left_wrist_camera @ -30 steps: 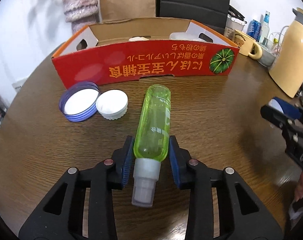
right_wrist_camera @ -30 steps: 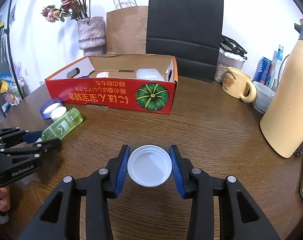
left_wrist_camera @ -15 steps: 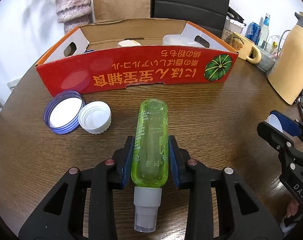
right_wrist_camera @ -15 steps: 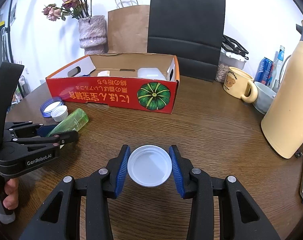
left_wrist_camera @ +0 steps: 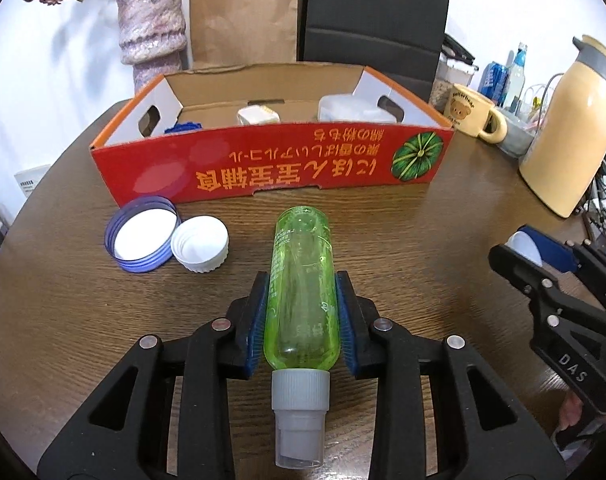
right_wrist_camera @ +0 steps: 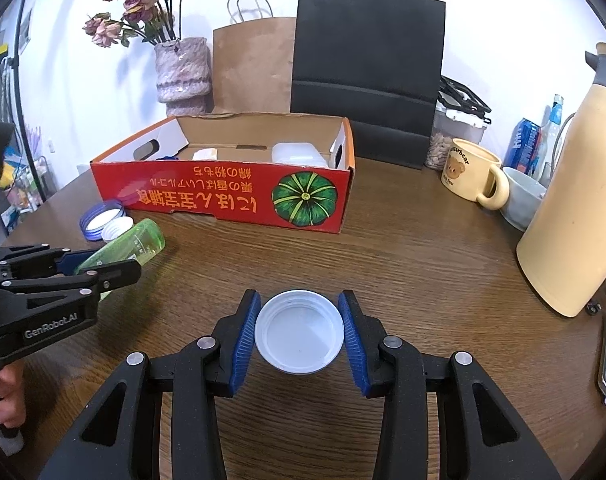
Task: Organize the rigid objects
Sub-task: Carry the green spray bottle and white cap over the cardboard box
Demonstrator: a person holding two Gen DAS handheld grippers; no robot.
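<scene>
Both grippers angle downward: the left gripper (left_wrist_camera: 301, 320) has been narrowing, the right gripper (right_wrist_camera: 299, 334) sits clamped.

Both views are bright and evenly lit, with soft, diffuse light that seems to come from above. The white wall (right_wrist_camera: 503, 32) is nearly blown out. The worktop (left_wrist_camera: 443, 240) carries a broad pale sheen, and the red box (left_wrist_camera: 263, 168) front shows 2 soft glare patches at its left. Shadows are faint — thin dark rims under the green bottle (left_wrist_camera: 303, 280) and the lids. Fisheye distortion bends the worktop edge and leaves black corners; detail is sharp at the centre, softer toward the rim.
</scene>
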